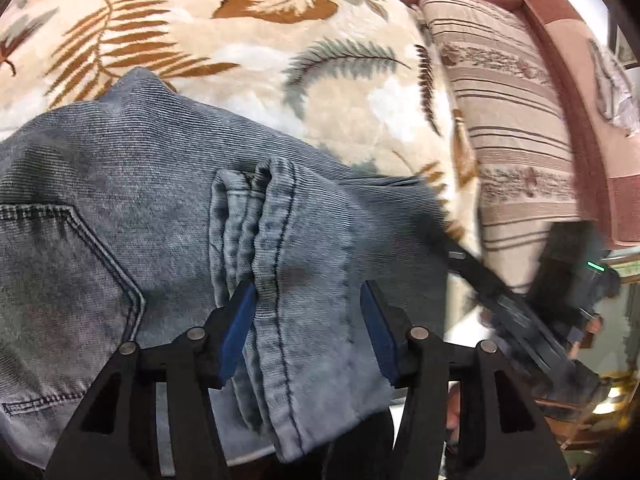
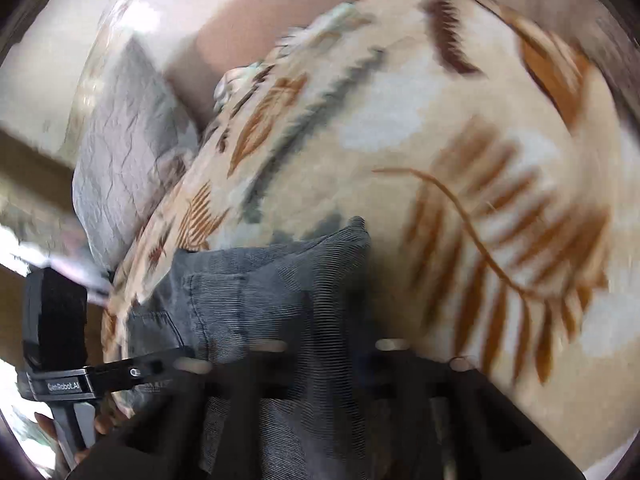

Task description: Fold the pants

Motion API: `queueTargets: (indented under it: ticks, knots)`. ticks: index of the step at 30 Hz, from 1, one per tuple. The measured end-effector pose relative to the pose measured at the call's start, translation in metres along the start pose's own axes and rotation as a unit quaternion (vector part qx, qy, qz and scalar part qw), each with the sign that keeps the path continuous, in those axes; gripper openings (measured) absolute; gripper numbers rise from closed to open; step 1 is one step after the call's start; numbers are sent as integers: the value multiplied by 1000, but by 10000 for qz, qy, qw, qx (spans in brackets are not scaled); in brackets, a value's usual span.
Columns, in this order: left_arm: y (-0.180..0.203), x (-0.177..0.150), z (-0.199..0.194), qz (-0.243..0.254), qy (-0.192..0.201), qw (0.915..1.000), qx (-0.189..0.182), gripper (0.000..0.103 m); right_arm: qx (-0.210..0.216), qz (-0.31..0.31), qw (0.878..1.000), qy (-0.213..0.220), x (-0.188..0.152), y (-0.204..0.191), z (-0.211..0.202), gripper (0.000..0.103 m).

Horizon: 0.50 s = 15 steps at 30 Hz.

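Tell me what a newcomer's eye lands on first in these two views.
First the grey-blue jeans, spread across a cream blanket with a leaf print, back pocket at left. Next the left gripper, its blue pads open on either side of a thick stitched seam. A striped pillow lies beyond the blanket's right edge.

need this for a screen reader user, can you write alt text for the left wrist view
The left gripper, fingers apart, hangs over folded blue jeans, straddling a thick stitched seam. The jeans lie on a cream blanket with a leaf print, a striped pillow to the right. The right gripper shows blurred at the right edge.
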<state>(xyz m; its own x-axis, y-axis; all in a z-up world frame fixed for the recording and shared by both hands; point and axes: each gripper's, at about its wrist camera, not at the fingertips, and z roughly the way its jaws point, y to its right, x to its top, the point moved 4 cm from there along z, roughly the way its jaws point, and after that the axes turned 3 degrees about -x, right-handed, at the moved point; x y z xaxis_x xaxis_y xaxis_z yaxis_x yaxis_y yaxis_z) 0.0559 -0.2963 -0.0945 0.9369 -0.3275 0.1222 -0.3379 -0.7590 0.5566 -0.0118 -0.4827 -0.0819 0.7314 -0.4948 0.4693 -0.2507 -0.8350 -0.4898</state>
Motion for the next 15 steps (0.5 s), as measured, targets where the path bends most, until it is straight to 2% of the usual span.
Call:
queueTargets:
  ticks: [1, 3, 4, 5, 8, 10, 12, 13, 15]
  knots:
    - [-1, 1, 6, 17, -10, 10000, 64, 46, -136, -222, 9996, 107, 1, -6, -3, 13]
    - [-3, 0, 6, 33, 51, 9998, 166, 33, -772, -489, 9957, -137, -2, 0, 11, 17]
    - [-4, -3, 0, 42, 39, 9999, 144, 32, -1096, -510, 9919, -397, -7, 8, 21, 27]
    - [-6, -5, -6, 48, 22, 9999, 119, 32, -1140, -418, 9913, -518, -11, 13, 25, 28]
    - [-18, -13, -40, 209, 234, 9994, 111, 33, -1171, -400, 9923, -59, -12, 2, 1, 29]
    - [-35, -18, -67, 342, 313, 9989, 112, 41, -1184, -636, 9906, 261, -12, -20, -16, 30]
    - [-62, -22, -99, 385, 372, 9985, 65, 53, -1063, -945, 9889, 424, -17, -50, -26, 38]
    - [-77, -23, -113, 367, 426, 9984, 78, 58, -937, -1147, 9881, 422, -22, -72, -27, 48]
    - [-113, -23, -146, 319, 588, 9975, 241, 59, -712, -1567, 9847, 289, -38, -114, -20, 62]
